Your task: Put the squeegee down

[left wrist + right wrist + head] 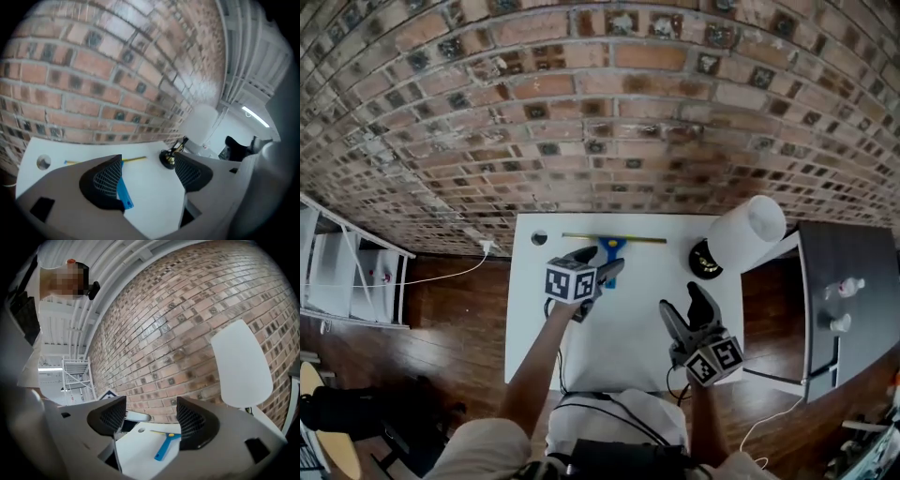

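The squeegee (612, 247), with a blue handle and a thin yellow blade, lies flat on the white table (628, 337) near its far edge by the brick wall. My left gripper (600, 262) hovers just above and in front of the handle, open, holding nothing. In the left gripper view the blue handle (124, 193) shows on the table past the left pad, apart from both pads. My right gripper (686, 307) is open over the table's right side with nothing between its jaws. In the right gripper view the squeegee (165, 446) lies ahead on the table.
A lamp with a white shade (748, 234) and a round black base (705, 262) stands at the table's far right corner. A cable hole (539, 238) sits at the far left corner. A dark side table (844, 281) with small bottles is on the right, a white rack (347, 272) on the left.
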A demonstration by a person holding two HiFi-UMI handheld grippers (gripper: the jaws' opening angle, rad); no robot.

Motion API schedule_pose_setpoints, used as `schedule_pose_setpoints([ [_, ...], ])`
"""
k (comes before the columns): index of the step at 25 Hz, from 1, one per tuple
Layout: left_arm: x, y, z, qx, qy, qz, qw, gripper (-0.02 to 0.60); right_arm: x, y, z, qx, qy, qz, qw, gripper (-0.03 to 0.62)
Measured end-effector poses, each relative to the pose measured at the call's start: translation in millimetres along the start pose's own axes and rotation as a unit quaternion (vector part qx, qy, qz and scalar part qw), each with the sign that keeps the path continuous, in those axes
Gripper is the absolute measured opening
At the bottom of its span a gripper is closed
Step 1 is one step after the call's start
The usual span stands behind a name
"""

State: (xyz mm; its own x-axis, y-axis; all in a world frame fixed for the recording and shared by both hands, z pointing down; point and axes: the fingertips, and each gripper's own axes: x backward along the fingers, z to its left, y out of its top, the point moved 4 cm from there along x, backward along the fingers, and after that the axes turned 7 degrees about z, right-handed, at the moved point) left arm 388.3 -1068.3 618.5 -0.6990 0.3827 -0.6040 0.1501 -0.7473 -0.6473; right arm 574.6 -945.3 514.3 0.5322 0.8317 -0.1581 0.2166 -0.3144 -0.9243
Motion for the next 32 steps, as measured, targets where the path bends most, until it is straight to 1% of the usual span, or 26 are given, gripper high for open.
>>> schedule_pose_setpoints([
  [2, 42.8, 9.4, -16.8, -0.032, 0.002, -0.062, 0.9976, 0.345, -1.7, 14.5, 4.7, 0.017, -0.002, -0.022, 1.0, 0.345],
  [3, 62.0, 11.5, -23.7, -0.042, 0.003, -0.087, 0.9954, 0.347, -2.1, 21.2, 7.1, 0.024, -0.004, -0.032, 0.999, 0.345],
  [4, 79.5, 11.5, -30.0, -0.046, 0.001, -0.109, 0.993, 0.364, -1.9, 26.8, 9.7, 0.031, -0.007, -0.041, 0.999, 0.347],
  [6, 110.9, 5.5, -39.9, -0.041, -0.003, -0.149, 0.988, 0.381, 0.5, 34.0, 15.2, 0.041, -0.019, -0.053, 0.998, 0.35],
  [7, 126.0, 1.3, -43.3, -0.04, 0.0, -0.167, 0.9852, 0.413, 2.0, 36.7, 18.0, 0.047, -0.027, -0.058, 0.997, 0.373],
  [8, 140.6, -2.5, -45.7, -0.044, 0.011, -0.183, 0.982, 0.419, 3.4, 39.6, 20.7, 0.054, -0.034, -0.064, 0.996, 0.379],
  [9, 153.9, -5.9, -47.4, -0.053, 0.028, -0.198, 0.9784, 0.419, 4.8, 42.5, 23.6, 0.061, -0.039, -0.07, 0.995, 0.379],
  [10, 165.7, -9.4, -48.8, -0.066, 0.05, -0.211, 0.974, 0.433, 6.2, 45.2, 26.7, 0.069, -0.043, -0.076, 0.994, 0.38],
  [11, 176.3, -13.0, -49.8, -0.081, 0.074, -0.223, 0.9687, 0.444, 7.5, 47.5, 30.0, 0.077, -0.046, -0.08, 0.993, 0.405],
  [12, 185.8, -16.8, -50.4, -0.097, 0.101, -0.235, 0.9617, 0.451, 8.1, 48.7, 33.5, 0.085, -0.047, -0.082, 0.992, 0.41],
  [15, 208.8, -25.1, -54.1, -0.149, 0.176, -0.272, 0.9343, 0.451, 5.8, 46.4, 41.7, 0.102, -0.044, -0.079, 0.991, 0.41],
  [16, 214.2, -25.5, -57.9, -0.158, 0.191, -0.28, 0.9275, 0.451, 4.7, 44.4, 43.3, 0.106, -0.044, -0.073, 0.991, 0.41],
  [17, 218.4, -24.9, -62.4, -0.156, 0.2, -0.287, 0.9239, 0.451, 3.7, 41.8, 44.5, 0.112, -0.044, -0.065, 0.991, 0.41],
  [19, 222.1, -27.3, -64.6, -0.138, 0.207, -0.297, 0.922, 0.451, 1.5, 35.0, 46.4, 0.134, -0.048, -0.038, 0.989, 0.408],
  [22, 217.1, -36.9, -57.0, -0.134, 0.21, -0.295, 0.9224, 0.451, 0.4, 28.0, 47.9, 0.169, -0.053, -0.01, 0.984, 0.407],
  [25, 210.8, -37.0, -57.4, -0.138, 0.206, -0.294, 0.9233, 0.451, 0.6, 25.1, 46.5, 0.167, -0.05, -0.005, 0.985, 0.407],
  [28, 206.6, -36.9, -60.6, -0.13, 0.193, -0.285, 0.93, 0.451, 1.5, 19.7, 45.5, 0.16, -0.049, 0.003, 0.986, 0.407],
  [32, 201.3, -31.1, -69.6, -0.136, 0.18, -0.283, 0.9321, 0.451, 1.2, 17.8, 42.0, 0.152, -0.053, 0.012, 0.987, 0.407],
])
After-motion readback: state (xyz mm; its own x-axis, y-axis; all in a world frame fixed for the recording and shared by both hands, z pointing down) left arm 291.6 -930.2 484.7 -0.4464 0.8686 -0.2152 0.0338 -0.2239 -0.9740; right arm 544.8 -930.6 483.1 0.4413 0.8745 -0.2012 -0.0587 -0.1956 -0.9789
